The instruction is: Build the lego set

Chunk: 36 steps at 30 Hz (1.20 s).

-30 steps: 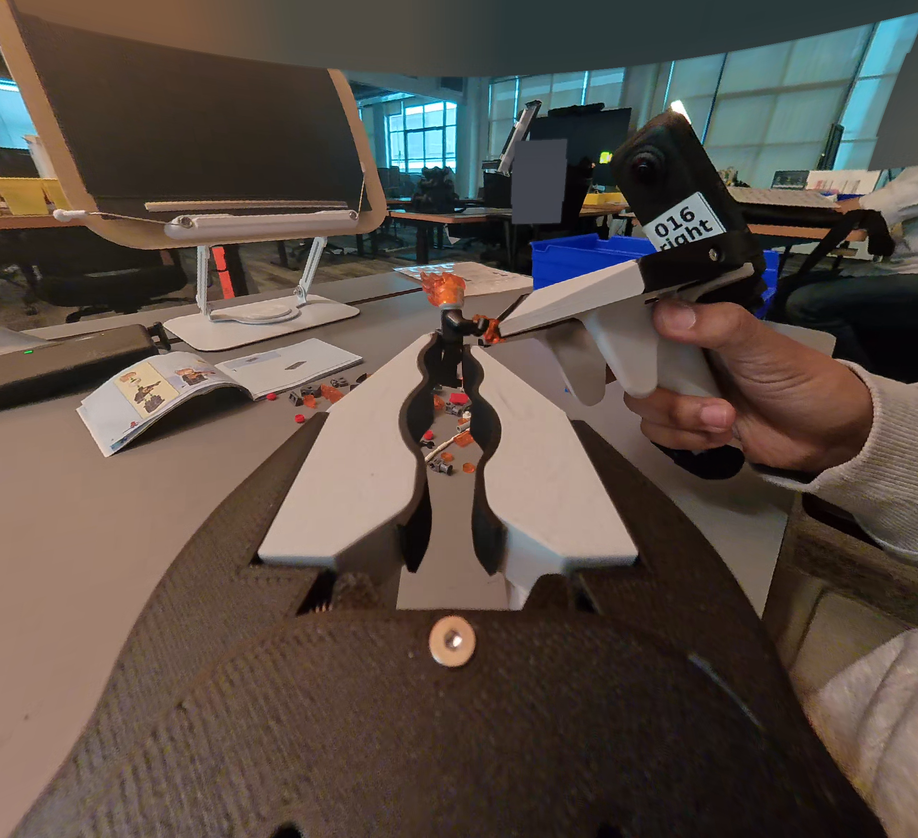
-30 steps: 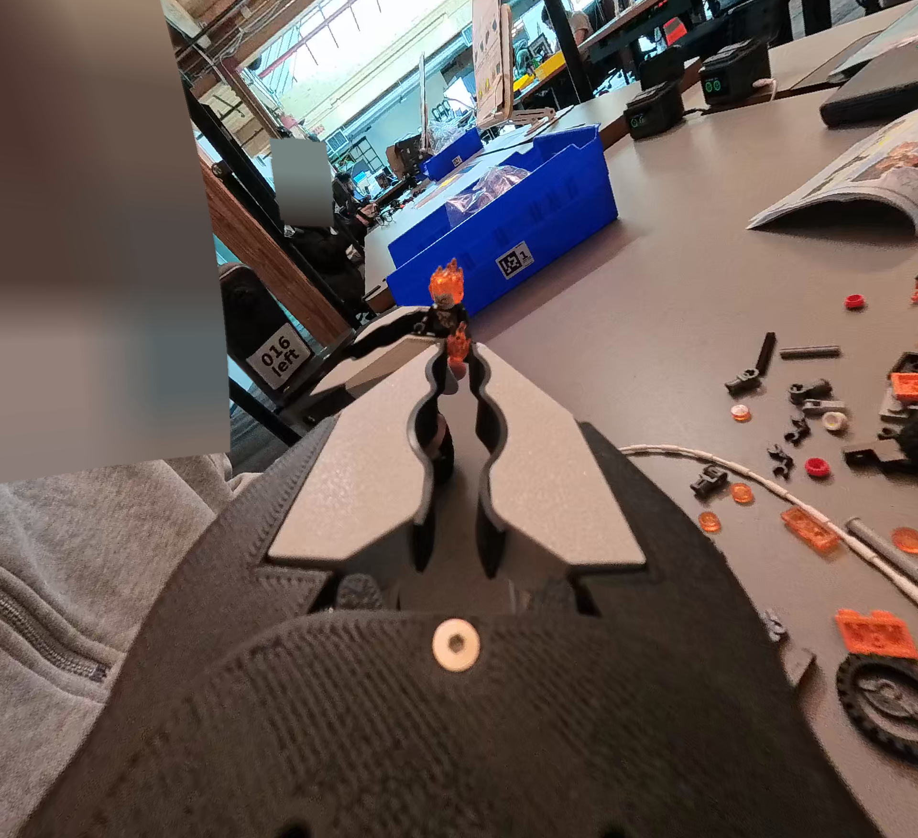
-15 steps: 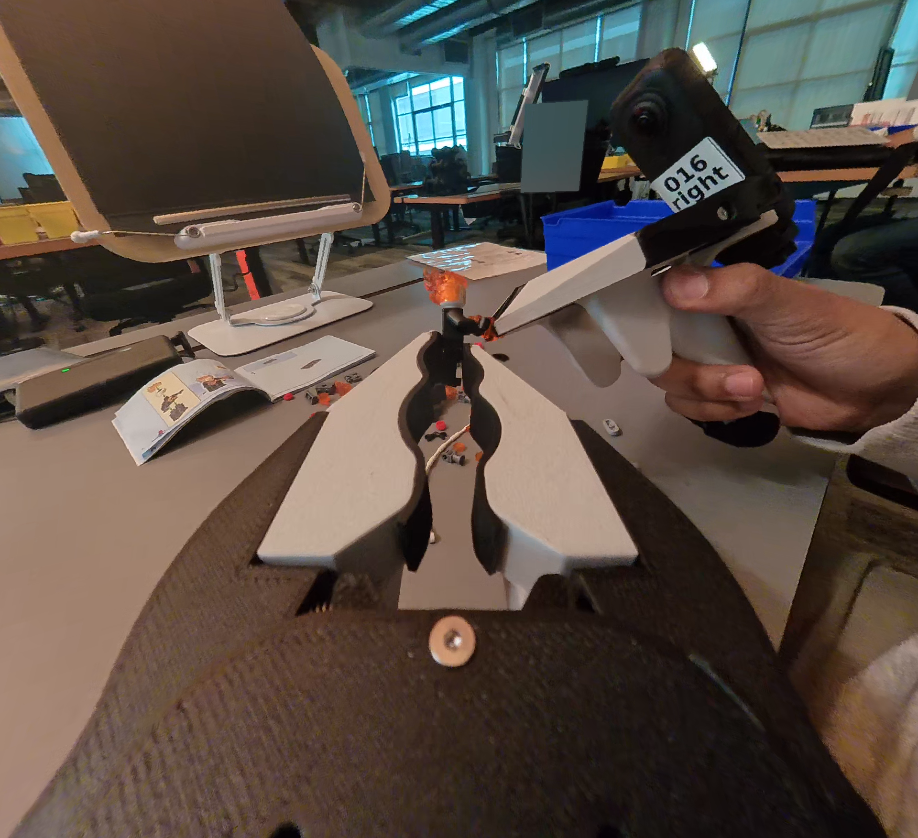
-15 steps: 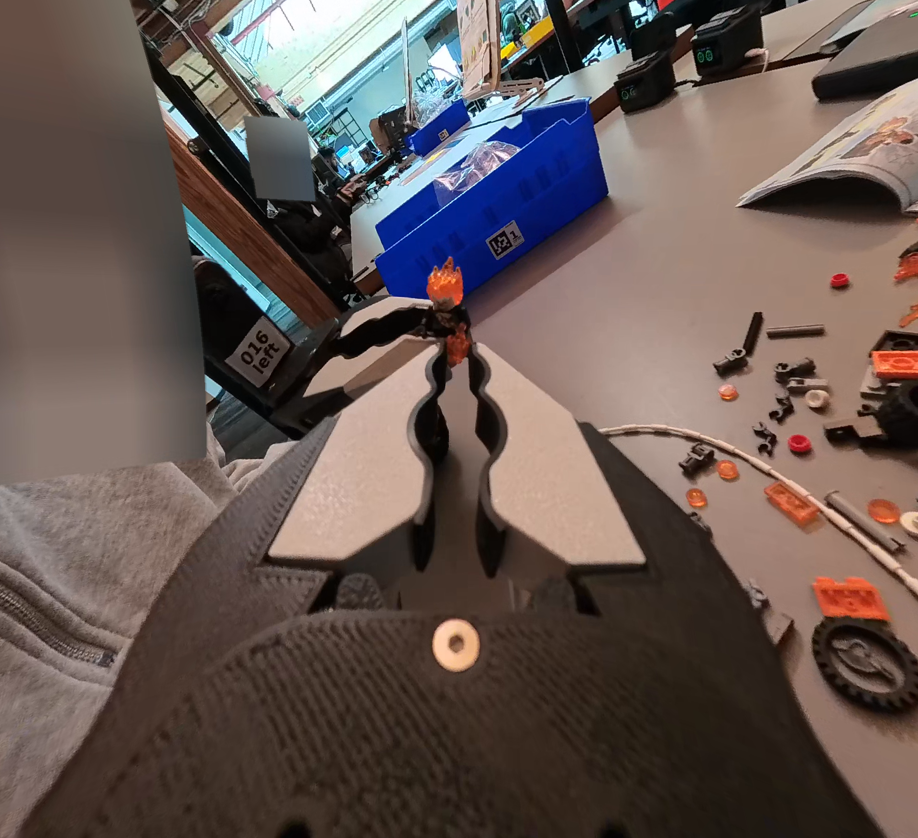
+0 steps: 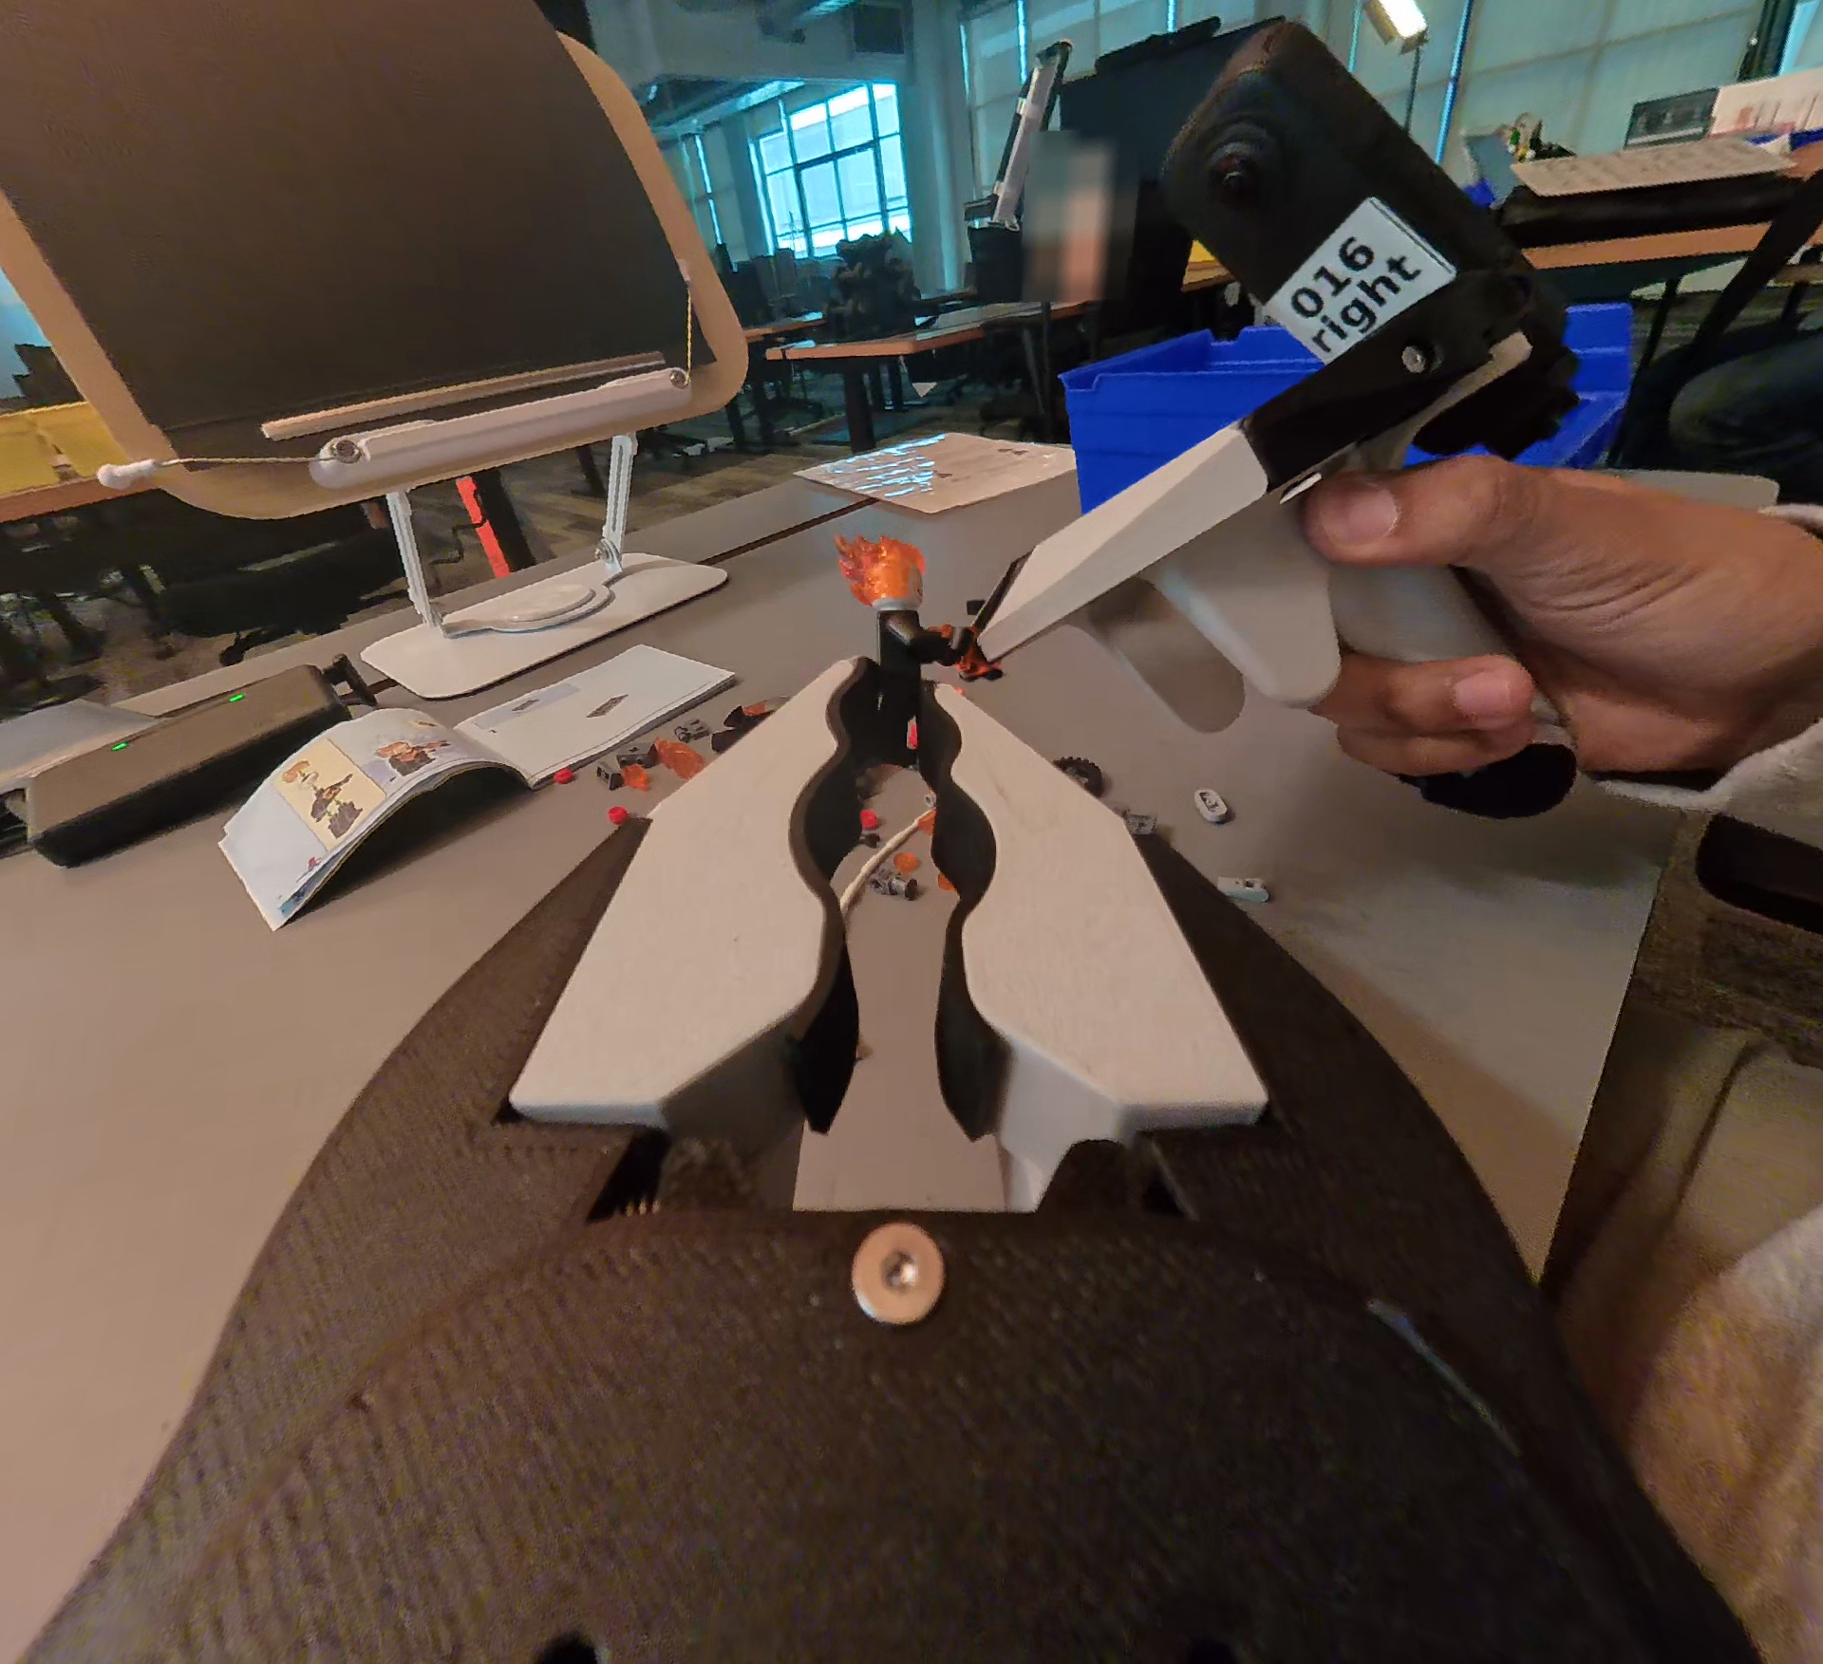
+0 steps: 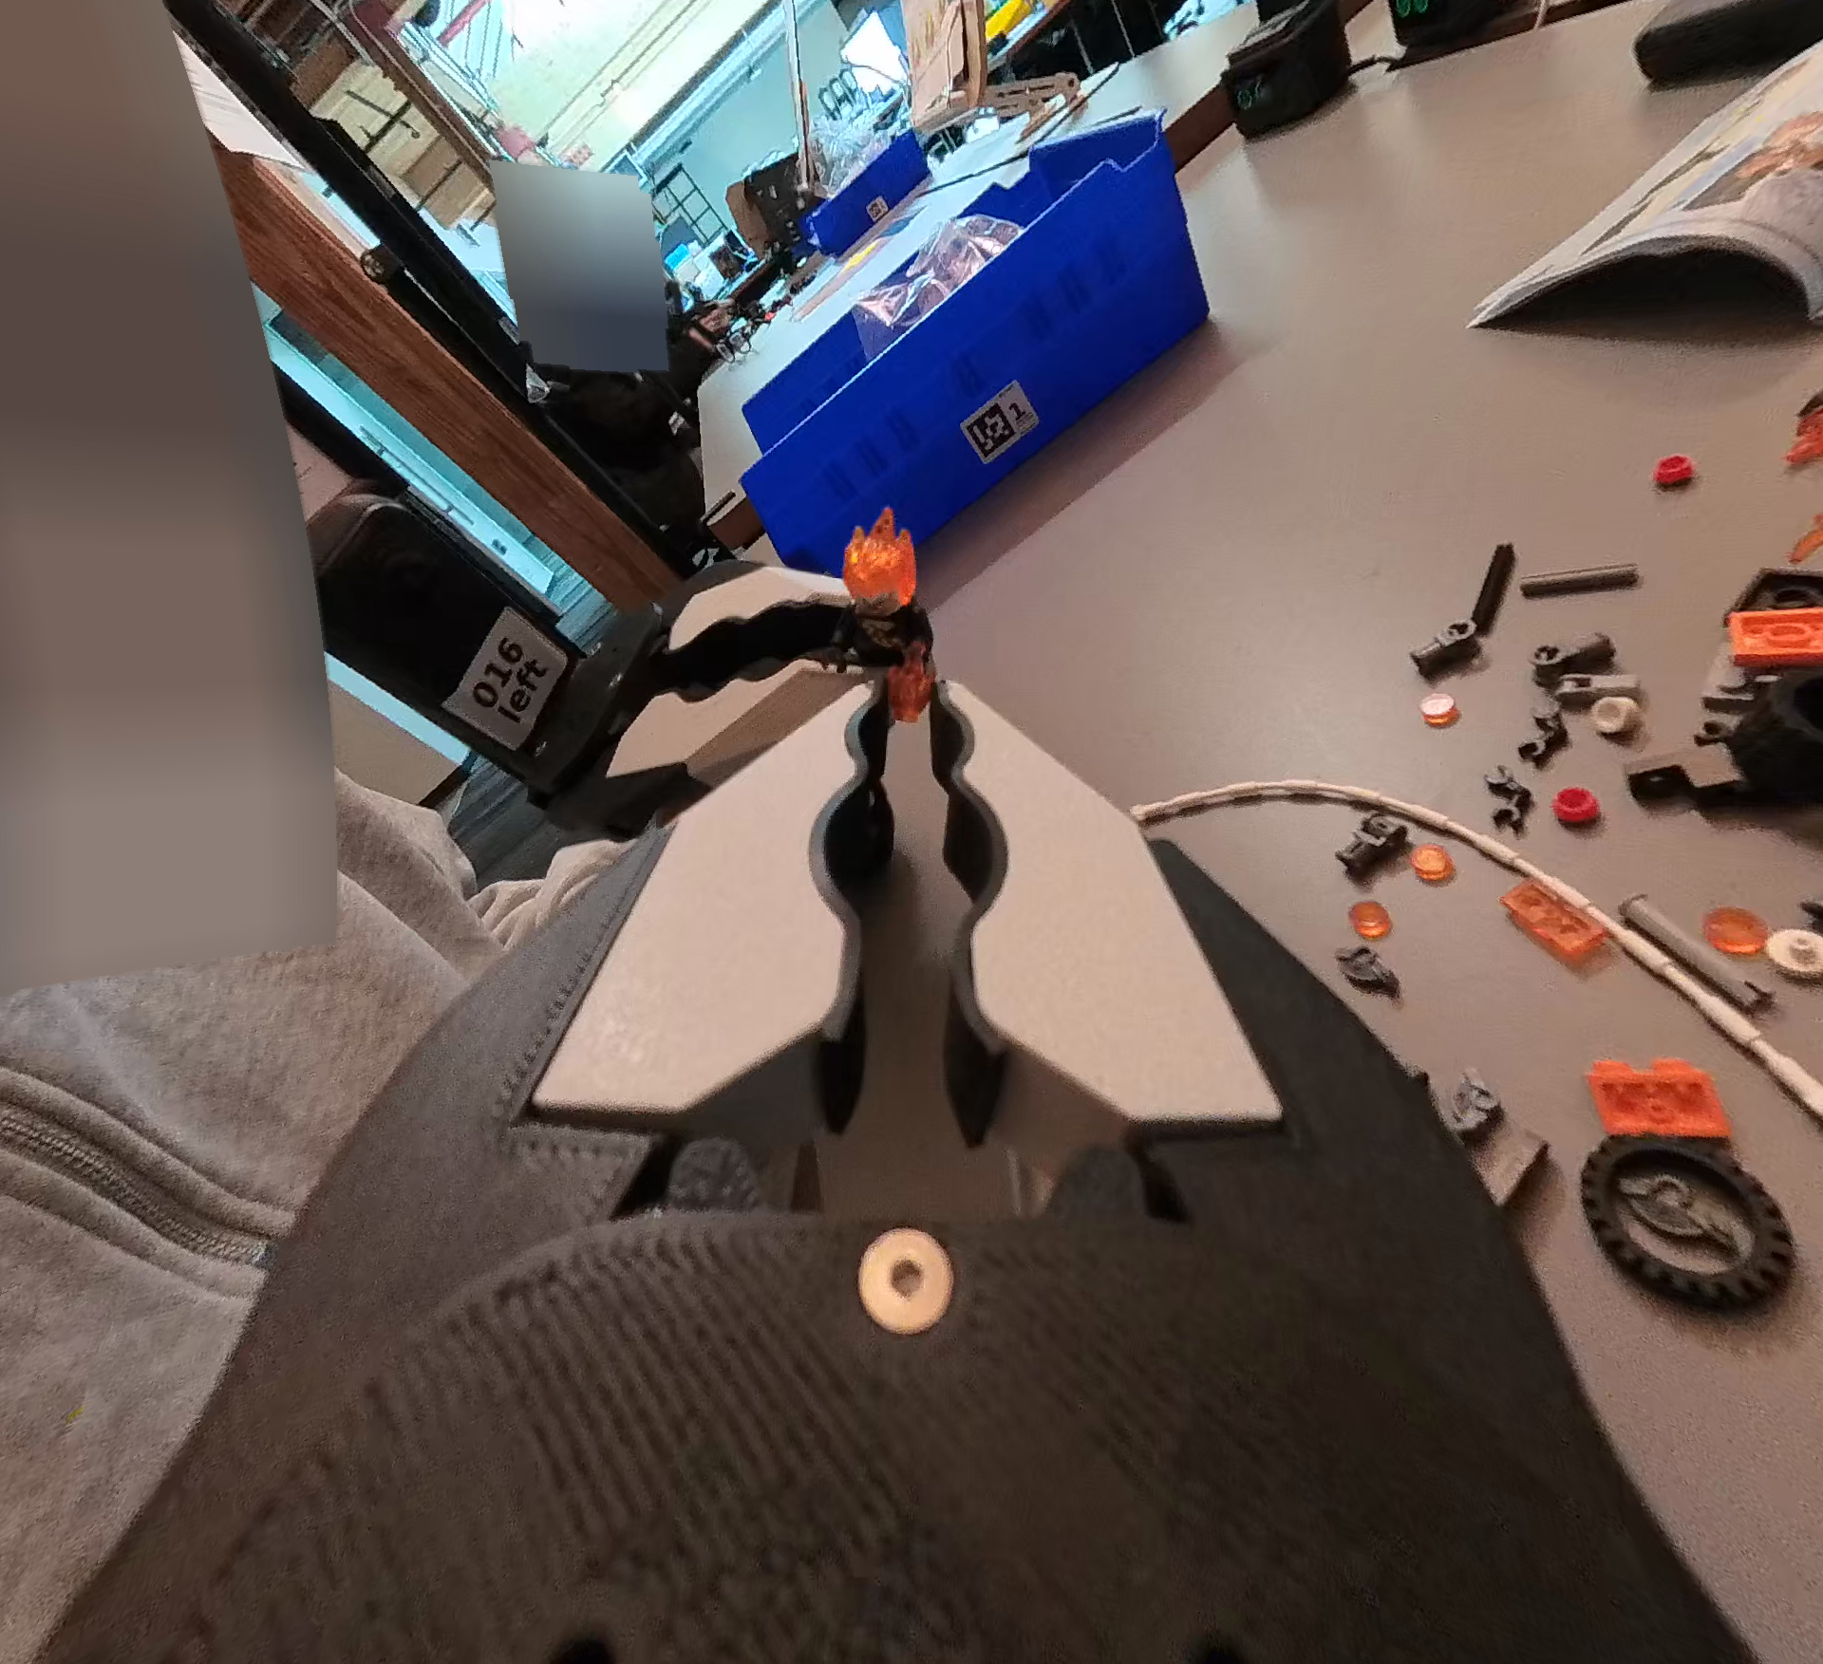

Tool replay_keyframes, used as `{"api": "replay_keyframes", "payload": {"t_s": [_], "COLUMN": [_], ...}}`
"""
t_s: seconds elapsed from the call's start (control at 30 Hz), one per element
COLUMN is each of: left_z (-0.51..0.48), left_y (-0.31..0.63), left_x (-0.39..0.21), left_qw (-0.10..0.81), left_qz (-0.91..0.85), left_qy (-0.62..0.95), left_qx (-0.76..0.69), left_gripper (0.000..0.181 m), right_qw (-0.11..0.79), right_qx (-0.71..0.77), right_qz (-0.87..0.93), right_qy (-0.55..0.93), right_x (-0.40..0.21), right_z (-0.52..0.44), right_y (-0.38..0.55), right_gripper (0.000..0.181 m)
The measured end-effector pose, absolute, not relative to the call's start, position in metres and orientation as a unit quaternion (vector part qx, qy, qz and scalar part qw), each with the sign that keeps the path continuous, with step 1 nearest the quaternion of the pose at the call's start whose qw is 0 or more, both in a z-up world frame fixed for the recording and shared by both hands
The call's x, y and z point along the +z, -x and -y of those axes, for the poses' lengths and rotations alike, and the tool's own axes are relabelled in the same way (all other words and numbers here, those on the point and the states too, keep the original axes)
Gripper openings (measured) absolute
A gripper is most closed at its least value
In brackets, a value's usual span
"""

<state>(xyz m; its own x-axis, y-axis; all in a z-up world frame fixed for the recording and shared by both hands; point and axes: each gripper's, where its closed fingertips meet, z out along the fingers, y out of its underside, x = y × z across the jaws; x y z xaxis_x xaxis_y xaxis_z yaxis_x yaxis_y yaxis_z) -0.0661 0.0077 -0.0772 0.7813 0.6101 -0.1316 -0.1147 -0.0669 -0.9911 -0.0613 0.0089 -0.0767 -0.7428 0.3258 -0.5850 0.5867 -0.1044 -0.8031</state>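
Minifigure held between both grippers, flame piece going on its hand

Left gripper [image 5: 896,699] pinches the black minifigure [image 5: 900,630] by the legs; right gripper [image 6: 903,709] pinches an orange flame piece [image 6: 908,692] at its hand, seemingly half-seated; next: press home, then release; loose parts [image 6: 1539,907] lie below the minifigure.

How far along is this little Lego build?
Done: a minifigure with a flame head is assembled. In hand: the left hand-held gripper clamps its legs while the right hand-held gripper pinches an orange flame piece at its arm. Left: most of the set; a wheel, orange bricks and small parts lie loose on the table beside the open booklet.
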Motion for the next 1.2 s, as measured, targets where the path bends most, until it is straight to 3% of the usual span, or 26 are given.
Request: {"api": "replay_keyframes", "payload": {"t_s": [0.4, 1.2], "left_z": [-0.017, -0.022], "left_y": [0.063, 0.06], "left_x": [-0.088, -0.098], "left_qw": [0.624, 0.591], "left_qz": [0.154, 0.134], "left_qy": [0.709, 0.736], "left_qx": [0.291, 0.301], "left_gripper": [0.005, 0.005], "right_qw": [0.16, 0.157], "right_qx": [-0.62, -0.61], "right_qz": [-0.68, -0.69], "right_qy": [-0.357, -0.355], "right_x": [-0.088, -0.1], "right_z": [-0.017, -0.017], "right_y": [0.057, 0.06], "right_gripper": [0.006, 0.006]}}
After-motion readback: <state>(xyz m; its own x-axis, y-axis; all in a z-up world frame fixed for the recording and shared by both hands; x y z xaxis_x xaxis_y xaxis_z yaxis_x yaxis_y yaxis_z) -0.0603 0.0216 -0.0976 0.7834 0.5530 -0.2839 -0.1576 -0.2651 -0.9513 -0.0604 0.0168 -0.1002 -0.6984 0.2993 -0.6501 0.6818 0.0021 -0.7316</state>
